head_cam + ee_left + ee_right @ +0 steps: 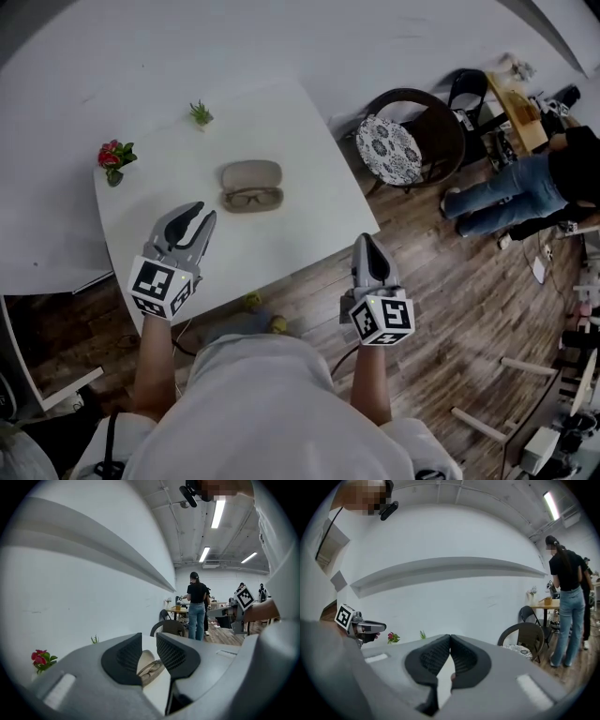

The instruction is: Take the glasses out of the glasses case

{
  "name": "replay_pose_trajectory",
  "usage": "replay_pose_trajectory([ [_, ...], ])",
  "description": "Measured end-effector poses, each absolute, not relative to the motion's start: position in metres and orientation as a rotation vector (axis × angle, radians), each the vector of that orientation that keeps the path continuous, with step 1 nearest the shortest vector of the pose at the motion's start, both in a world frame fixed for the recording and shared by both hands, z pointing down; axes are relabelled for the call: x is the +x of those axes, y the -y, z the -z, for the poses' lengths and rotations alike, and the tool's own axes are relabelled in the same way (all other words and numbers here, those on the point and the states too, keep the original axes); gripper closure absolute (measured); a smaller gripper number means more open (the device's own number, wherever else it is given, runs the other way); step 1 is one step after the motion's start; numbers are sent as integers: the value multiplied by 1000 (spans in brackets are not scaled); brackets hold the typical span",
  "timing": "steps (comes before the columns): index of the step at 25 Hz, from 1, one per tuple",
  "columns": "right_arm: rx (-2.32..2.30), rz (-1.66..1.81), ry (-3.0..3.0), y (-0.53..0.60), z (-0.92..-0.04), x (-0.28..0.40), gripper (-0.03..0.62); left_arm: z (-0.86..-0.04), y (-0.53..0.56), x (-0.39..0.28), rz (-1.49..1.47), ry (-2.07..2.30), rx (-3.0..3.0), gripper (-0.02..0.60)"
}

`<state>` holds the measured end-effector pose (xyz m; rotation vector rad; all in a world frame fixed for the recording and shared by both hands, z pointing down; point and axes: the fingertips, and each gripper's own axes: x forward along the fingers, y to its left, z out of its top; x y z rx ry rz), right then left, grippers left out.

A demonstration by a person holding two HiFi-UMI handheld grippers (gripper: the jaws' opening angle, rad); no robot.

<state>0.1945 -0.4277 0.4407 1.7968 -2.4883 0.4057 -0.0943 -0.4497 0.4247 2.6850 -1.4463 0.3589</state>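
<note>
**On the white table: glasses lie in the open case, both grippers clear of it**

At the far left of the white table (309, 202), about 9 o'clock from the case, stands a small pot of red flowers (114, 159). A little green plant (200, 113) sits near the back edge at 11 o'clock.

At 8 o'clock from the case the left gripper (201, 216) hovers over the tabletop and points toward it without touching it. Its own view shows its two ribbed pads (123, 658) a little apart, with nothing held. The case and the glasses show through the gap, further along the table.

Near the middle of the table lies the beige glasses case (251, 173), open, with its lid folded back toward 12 o'clock. The glasses (253, 198) rest in its nearer half, lenses side by side, with nothing touching them.

At 4 o'clock from the case the right gripper (366, 240) is at the table's near right corner, its body over the wooden floor (441, 309). Its view shows the pads (465, 660) pressed together at the tips, with nothing between them.

Off the table, at 3 o'clock, is a dark round-backed chair (441, 127) with a patterned cushion (389, 150). Further right stands a person in blue jeans (506, 192) and a black top.
</note>
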Motion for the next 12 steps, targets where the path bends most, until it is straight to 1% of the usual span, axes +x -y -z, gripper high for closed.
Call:
replay_pose_trajectory([
  [12, 1845, -405, 2398, 453, -450, 176, 591, -454, 491, -104, -496, 1236, 2760, 486],
])
